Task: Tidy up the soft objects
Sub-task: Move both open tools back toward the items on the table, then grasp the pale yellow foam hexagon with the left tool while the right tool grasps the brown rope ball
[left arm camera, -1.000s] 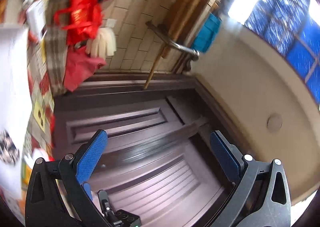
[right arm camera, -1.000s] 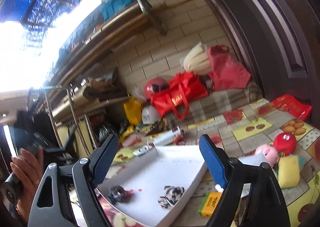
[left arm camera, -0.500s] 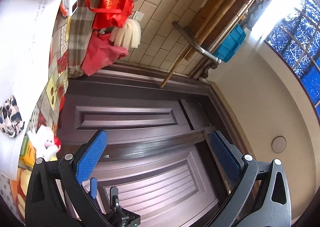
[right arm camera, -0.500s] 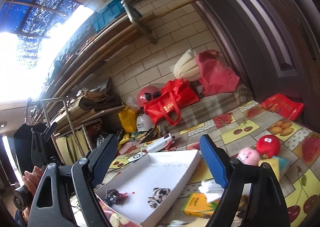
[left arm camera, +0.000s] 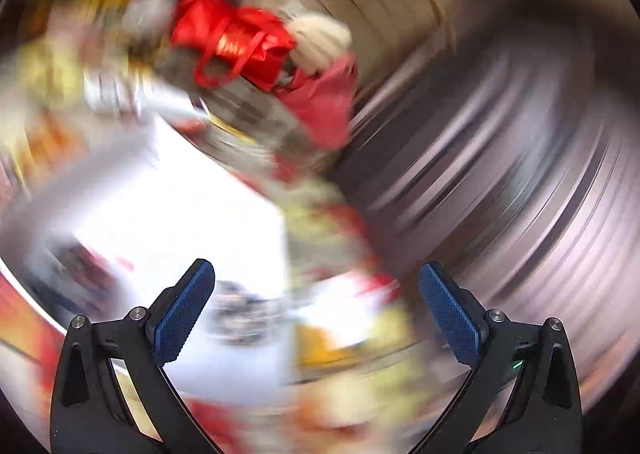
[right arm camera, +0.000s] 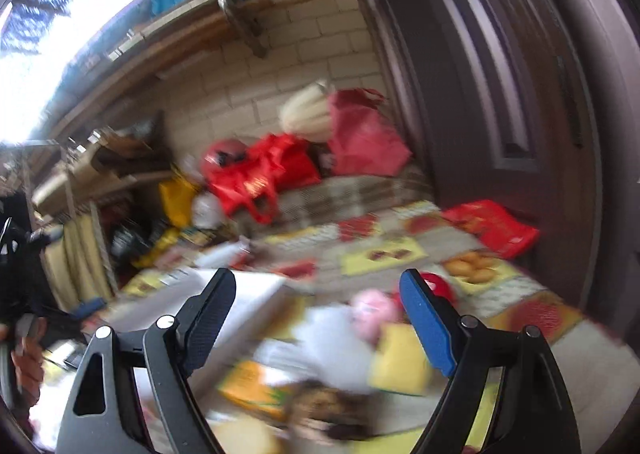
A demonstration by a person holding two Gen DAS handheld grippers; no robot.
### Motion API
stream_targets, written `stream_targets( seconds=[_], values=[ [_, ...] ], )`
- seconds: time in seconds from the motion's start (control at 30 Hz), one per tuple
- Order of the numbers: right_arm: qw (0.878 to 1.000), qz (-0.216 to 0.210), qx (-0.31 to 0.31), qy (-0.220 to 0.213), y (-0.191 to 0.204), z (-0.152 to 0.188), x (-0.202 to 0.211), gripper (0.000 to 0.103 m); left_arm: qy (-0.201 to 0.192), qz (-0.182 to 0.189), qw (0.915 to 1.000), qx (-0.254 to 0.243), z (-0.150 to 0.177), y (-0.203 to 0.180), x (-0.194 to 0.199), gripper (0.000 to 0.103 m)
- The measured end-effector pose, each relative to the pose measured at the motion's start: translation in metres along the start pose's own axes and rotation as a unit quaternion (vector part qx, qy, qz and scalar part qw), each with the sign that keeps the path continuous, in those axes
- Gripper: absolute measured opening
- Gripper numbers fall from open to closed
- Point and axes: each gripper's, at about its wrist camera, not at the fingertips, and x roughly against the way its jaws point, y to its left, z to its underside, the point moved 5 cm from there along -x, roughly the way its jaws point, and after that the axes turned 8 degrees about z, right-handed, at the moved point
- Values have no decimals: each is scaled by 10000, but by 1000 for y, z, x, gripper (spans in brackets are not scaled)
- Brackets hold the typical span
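Both pairs of fingers stand wide apart with nothing between them: my left gripper (left arm camera: 316, 310) in a badly smeared view, my right gripper (right arm camera: 318, 318) in a clearer one. Just past the right fingers, low in the frame, I see soft toys heaped on the fruit-patterned worktop (right arm camera: 380, 254): a white plush (right arm camera: 332, 338), a pink plush (right arm camera: 374, 312), a yellow sponge (right arm camera: 400, 362) and a red ball (right arm camera: 438, 288). Left of centre lies a white tray (right arm camera: 256, 290). Farther back, a red bag (right arm camera: 256, 177) sits against the brick wall (right arm camera: 248, 81).
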Motion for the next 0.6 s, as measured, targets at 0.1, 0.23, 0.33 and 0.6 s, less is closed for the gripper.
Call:
stream_targets(
  seconds=[0.1,0.23,0.33,0.6],
  values=[
    [9986,476,152,186,-31,10,-9,84,721,51,9922,-1014,31,-39,-28,103],
    [9934,917,164,666,-66,12,-23,84,1534,-148,9684,-1962,72,-69,-60,103],
    [9893,978,223,1055,-81,18,-29,84,2146,-260,9435,-2511,107,-81,-84,103],
    [9708,-429,813,2217,-38,47,-36,83,3014,-313,9012,-3099,151,-94,-121,93]
  ],
)
